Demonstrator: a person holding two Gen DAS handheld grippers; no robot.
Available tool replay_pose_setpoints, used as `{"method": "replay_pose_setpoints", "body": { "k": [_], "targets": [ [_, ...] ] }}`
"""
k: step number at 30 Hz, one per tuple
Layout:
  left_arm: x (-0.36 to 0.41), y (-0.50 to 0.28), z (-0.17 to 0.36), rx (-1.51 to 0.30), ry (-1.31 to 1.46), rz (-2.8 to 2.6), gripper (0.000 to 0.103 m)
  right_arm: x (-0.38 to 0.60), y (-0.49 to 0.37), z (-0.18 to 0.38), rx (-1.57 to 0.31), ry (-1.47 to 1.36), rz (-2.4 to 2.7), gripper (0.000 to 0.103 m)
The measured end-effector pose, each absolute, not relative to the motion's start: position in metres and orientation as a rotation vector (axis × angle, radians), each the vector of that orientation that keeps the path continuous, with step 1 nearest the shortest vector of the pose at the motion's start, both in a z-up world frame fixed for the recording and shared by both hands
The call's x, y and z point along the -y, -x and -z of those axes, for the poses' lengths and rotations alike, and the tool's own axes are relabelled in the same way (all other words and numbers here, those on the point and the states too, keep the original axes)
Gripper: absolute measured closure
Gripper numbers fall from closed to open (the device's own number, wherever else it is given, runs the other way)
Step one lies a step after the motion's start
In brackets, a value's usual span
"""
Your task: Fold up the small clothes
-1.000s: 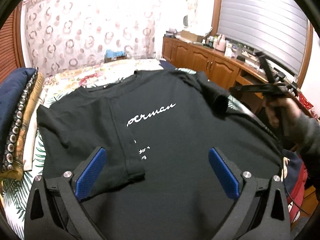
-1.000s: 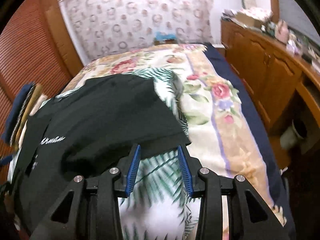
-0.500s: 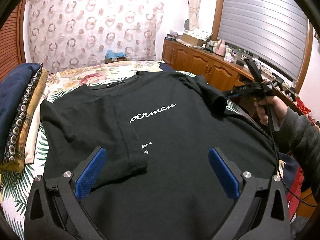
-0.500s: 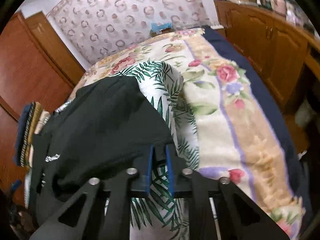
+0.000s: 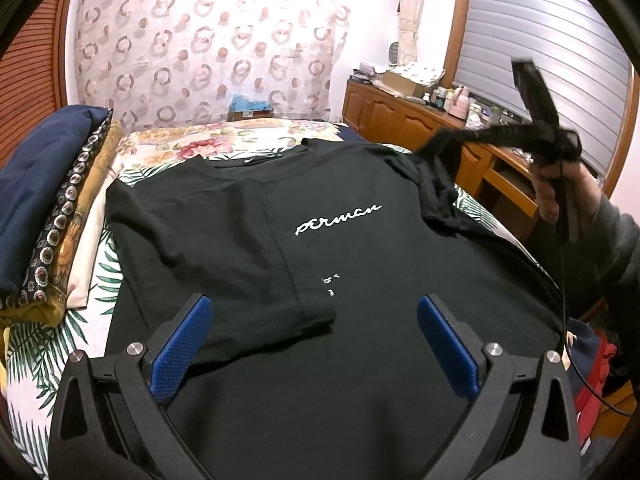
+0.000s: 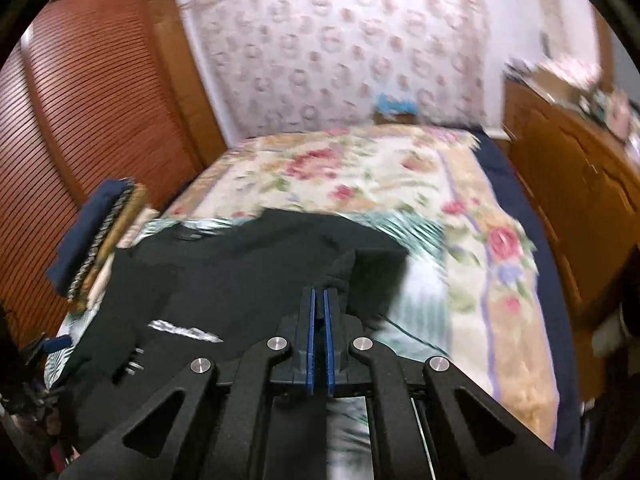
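Note:
A black T-shirt [image 5: 320, 248] with white lettering lies spread on the bed. Its left sleeve [image 5: 224, 248] is folded in over the chest. My left gripper [image 5: 316, 344] hovers over the shirt's lower part, open, with nothing between its blue pads. My right gripper [image 6: 319, 300] is shut on the shirt's right sleeve [image 6: 360, 268] and holds it lifted off the bed. In the left wrist view the right gripper [image 5: 448, 140] appears at the right, held by a hand [image 5: 556, 196], with the sleeve [image 5: 436, 176] drawn up from the shirt.
A floral bedspread [image 6: 400, 168] covers the bed. A stack of folded textiles [image 5: 52, 208] sits at the bed's left edge. Wooden cabinets [image 5: 400, 120] with clutter on top run along the right side. A louvred wooden door [image 6: 80, 120] stands on the left.
My right gripper closed on the shirt's right sleeve and raised it off the bed. The left gripper stayed open and shifted slightly over the shirt.

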State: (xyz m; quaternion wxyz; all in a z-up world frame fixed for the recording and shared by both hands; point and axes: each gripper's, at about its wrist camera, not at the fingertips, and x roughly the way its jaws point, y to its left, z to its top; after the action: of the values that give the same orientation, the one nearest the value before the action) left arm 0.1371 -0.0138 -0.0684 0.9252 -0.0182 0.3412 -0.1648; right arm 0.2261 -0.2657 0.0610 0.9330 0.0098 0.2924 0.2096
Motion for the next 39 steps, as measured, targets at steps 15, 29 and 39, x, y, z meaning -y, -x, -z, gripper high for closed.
{"method": "replay_pose_setpoints", "body": {
  "k": [15, 29, 39],
  "targets": [
    [0.0, -0.13, 0.076, -0.719, 0.059, 0.312, 0.0, 0.154, -0.272, -0.068, -0.629, 0.145, -0.534, 0.083],
    [-0.013, -0.127, 0.078, -0.717, 0.099, 0.286, 0.0, 0.166, -0.258, -0.019, -0.765, 0.154, -0.551, 0.07],
    [-0.013, -0.13, 0.09, -0.756, 0.088, 0.27, 0.0, 0.138, -0.261, 0.009, -0.797, 0.259, -0.548, 0.07]
  ]
}}
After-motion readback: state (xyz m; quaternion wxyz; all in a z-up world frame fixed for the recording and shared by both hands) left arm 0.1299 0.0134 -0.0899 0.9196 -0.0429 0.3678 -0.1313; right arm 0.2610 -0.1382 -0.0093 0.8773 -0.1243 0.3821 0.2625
